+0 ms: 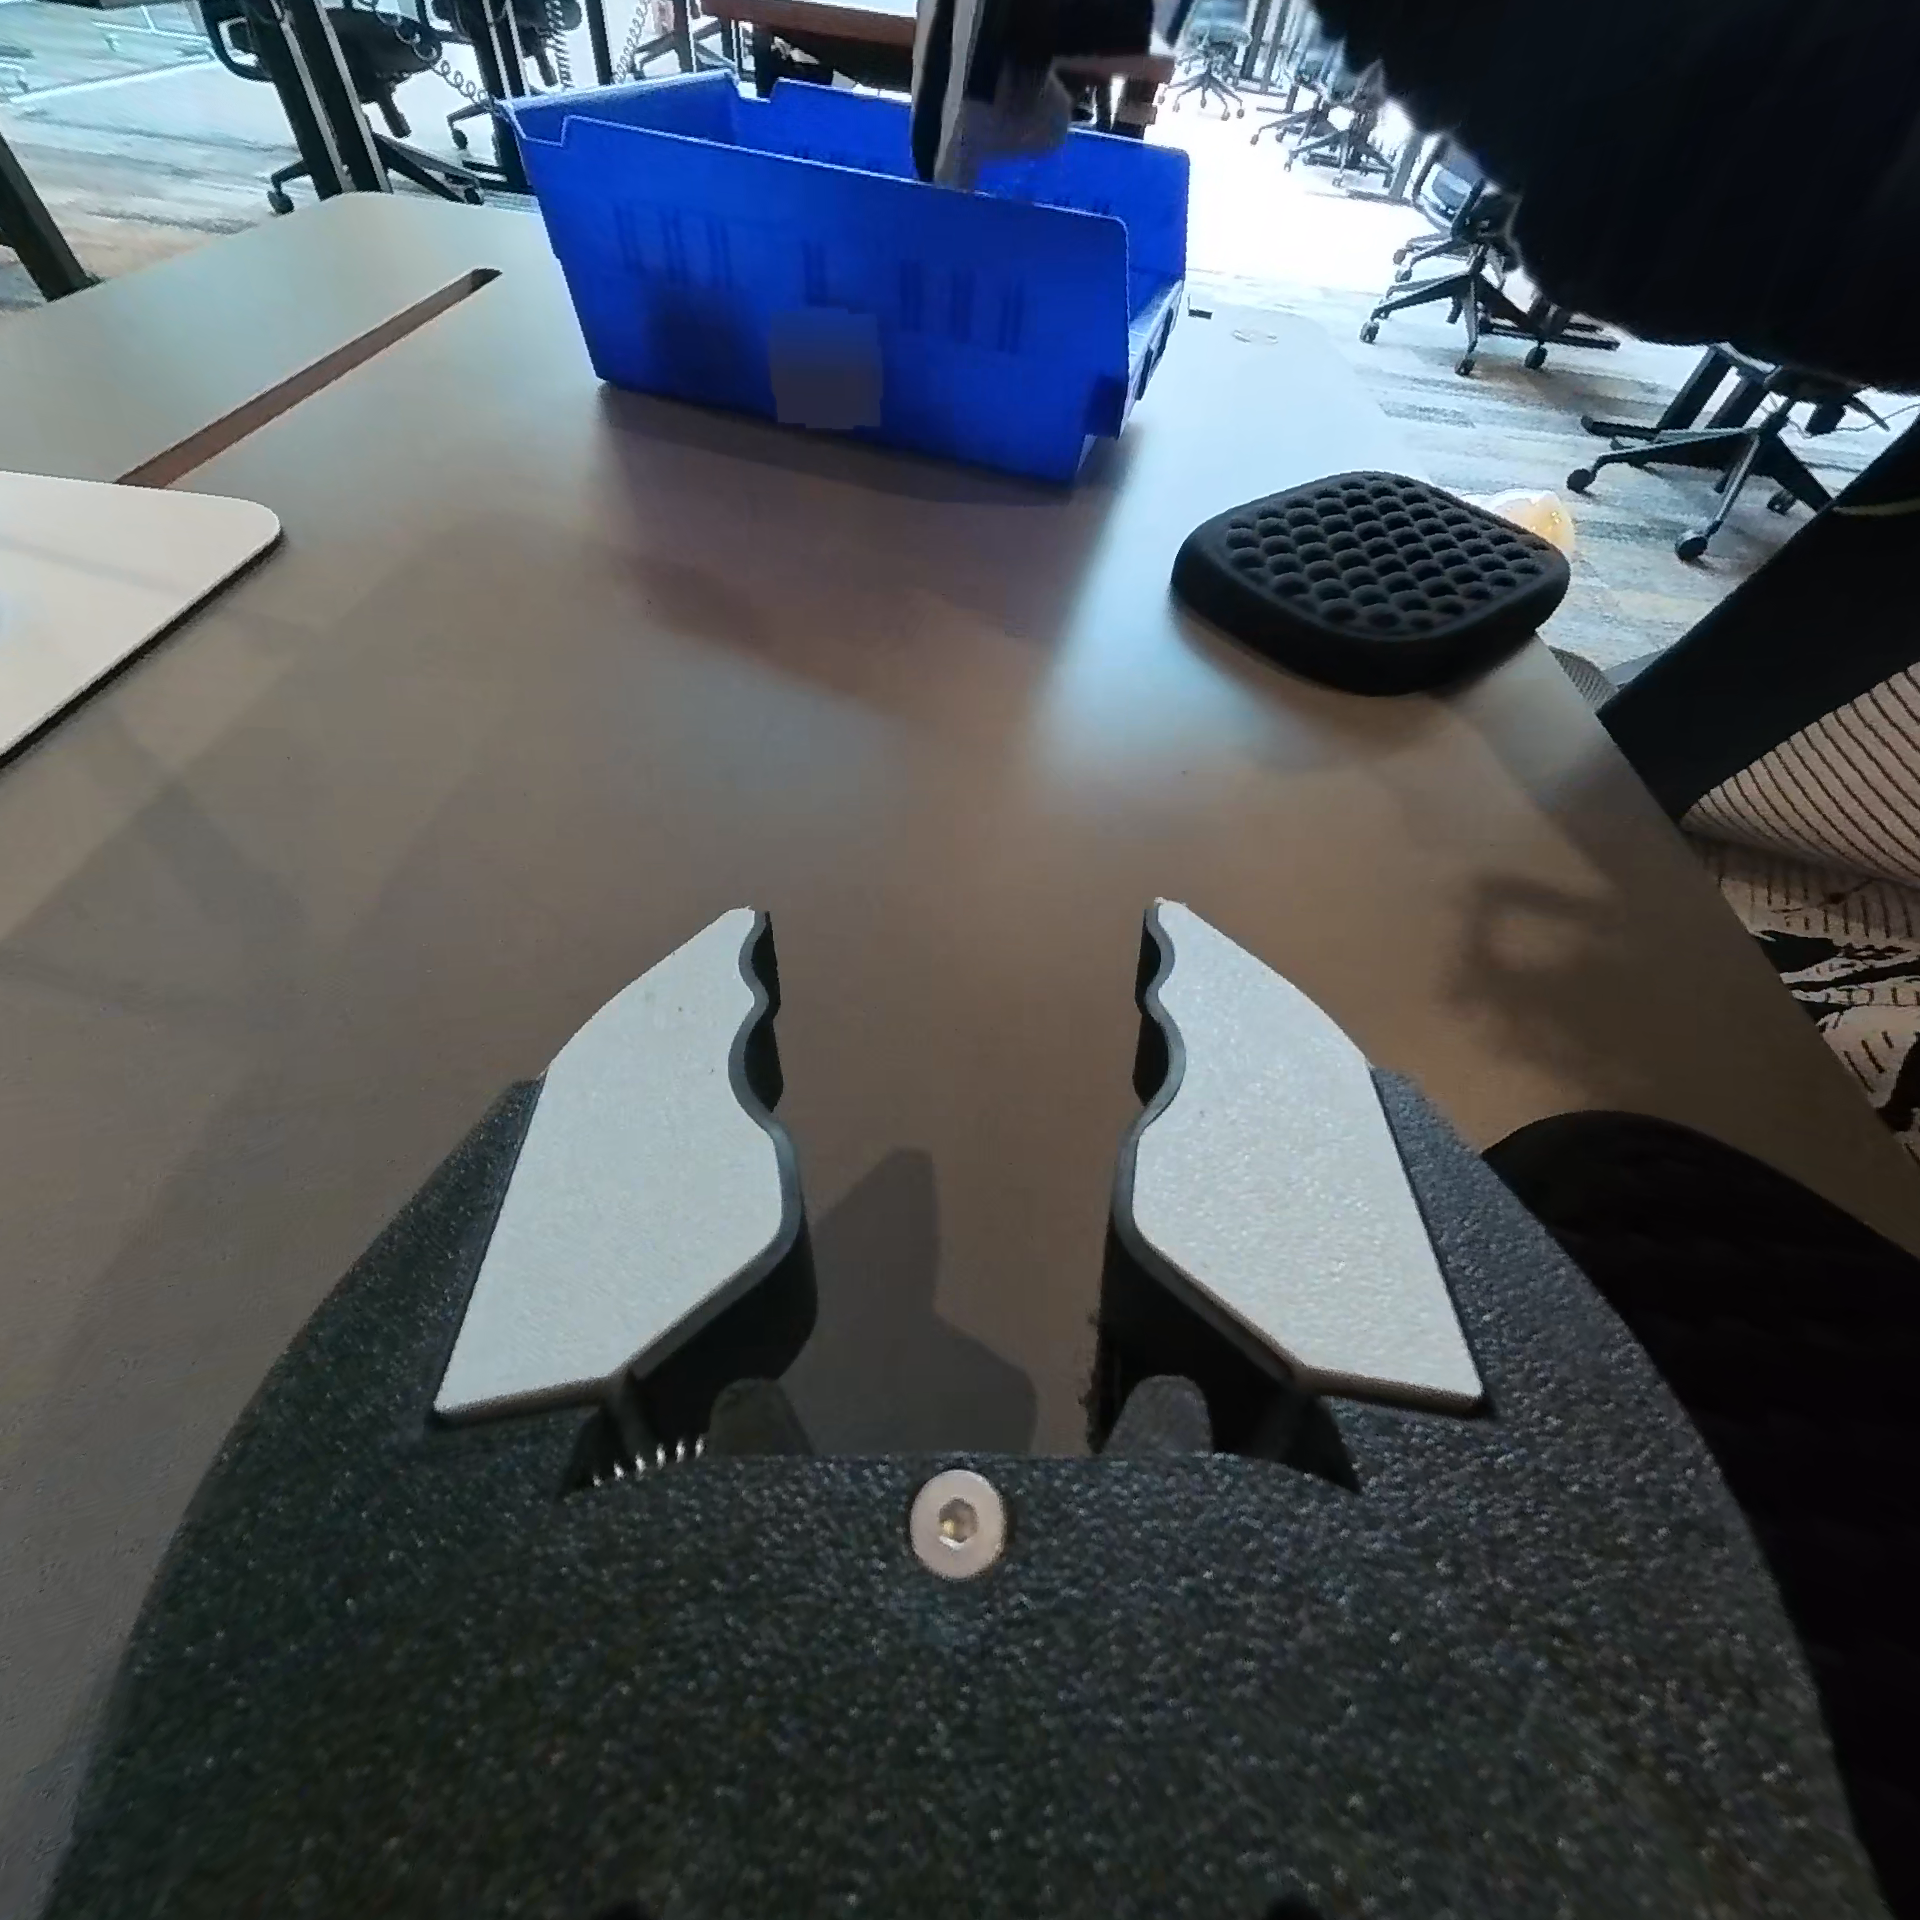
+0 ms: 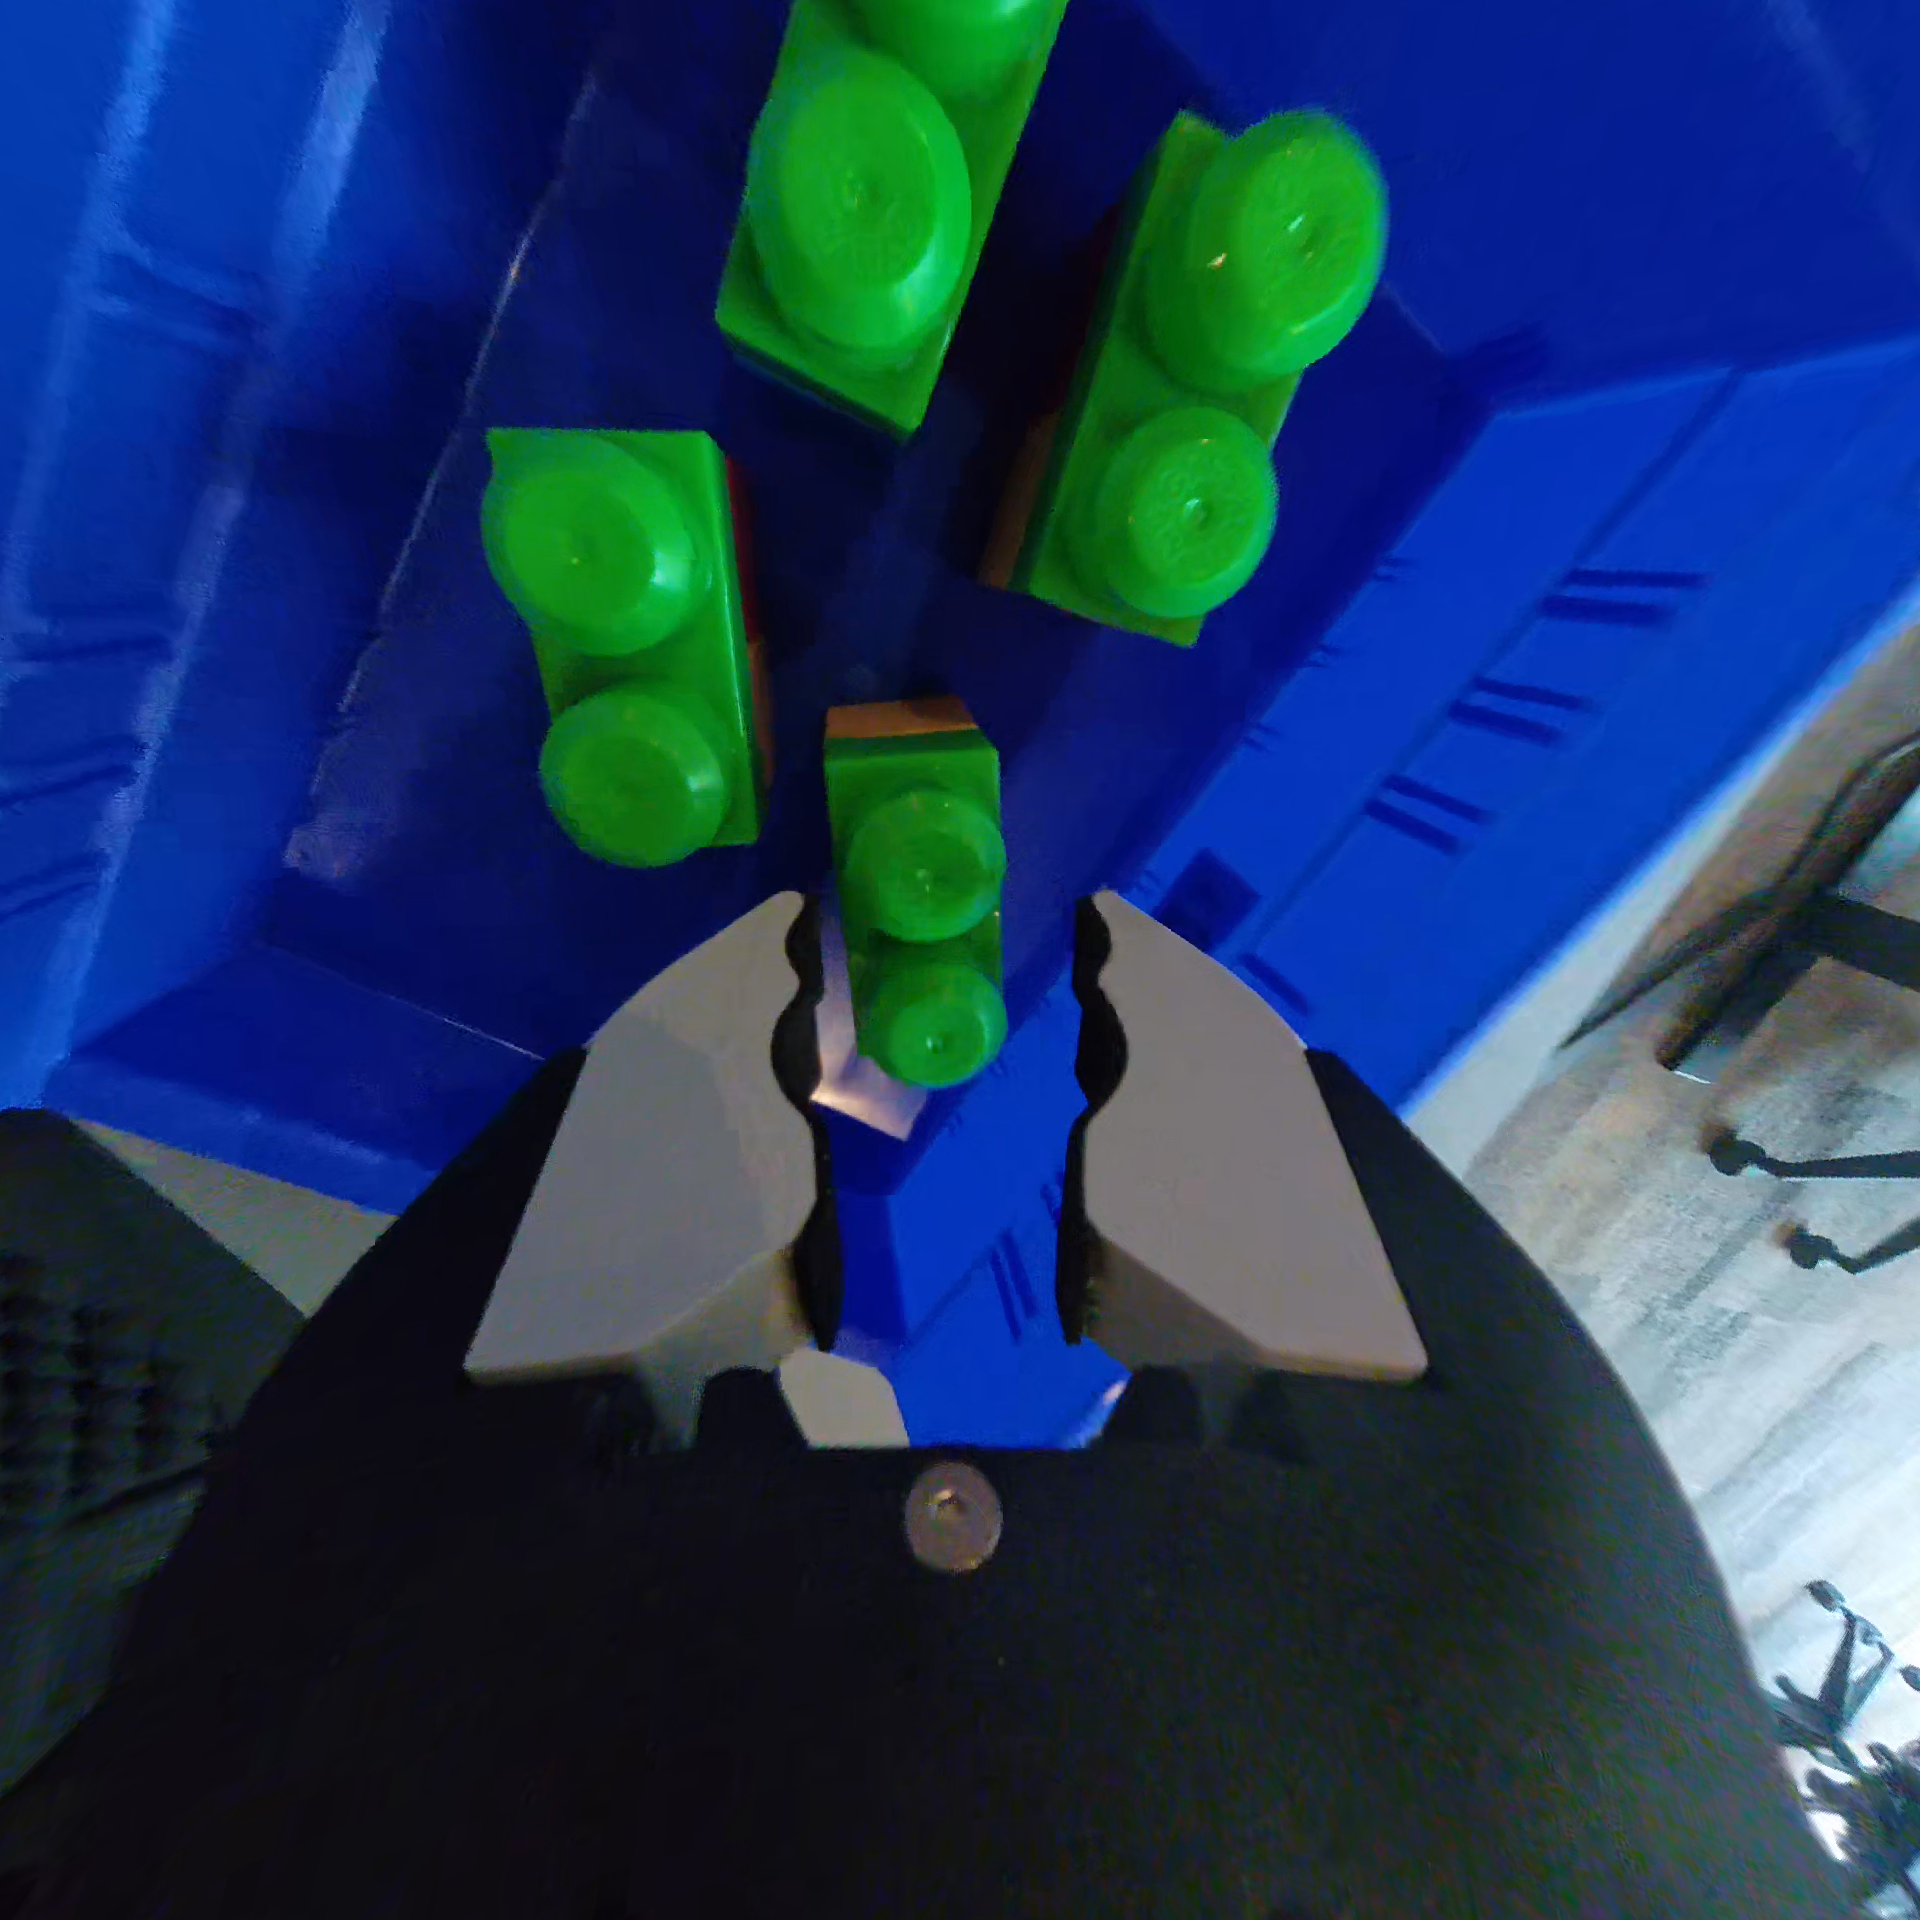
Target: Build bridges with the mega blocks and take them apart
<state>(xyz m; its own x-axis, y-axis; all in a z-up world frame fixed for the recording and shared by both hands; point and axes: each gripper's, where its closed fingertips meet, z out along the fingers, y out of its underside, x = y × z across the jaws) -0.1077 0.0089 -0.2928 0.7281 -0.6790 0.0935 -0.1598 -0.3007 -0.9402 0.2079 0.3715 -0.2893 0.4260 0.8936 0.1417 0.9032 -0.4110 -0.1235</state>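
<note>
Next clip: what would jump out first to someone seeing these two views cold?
Four bright green two-stud blocks inside the blue bin, seen from above in the right wrist view; the nearest green block lies just ahead of the open right gripper. In the left wrist view, the open left gripper hovers over a bare brown table, with a black honeycomb pad to its right.

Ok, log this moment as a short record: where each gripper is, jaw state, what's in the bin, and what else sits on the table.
left gripper: open, empty, over the bare table
right gripper: open, reaching into the blue bin, nearest green block between its tips, not clamped
bin contents: four green two-stud blocks visible
other items: black honeycomb pad, white board at left edge
</note>
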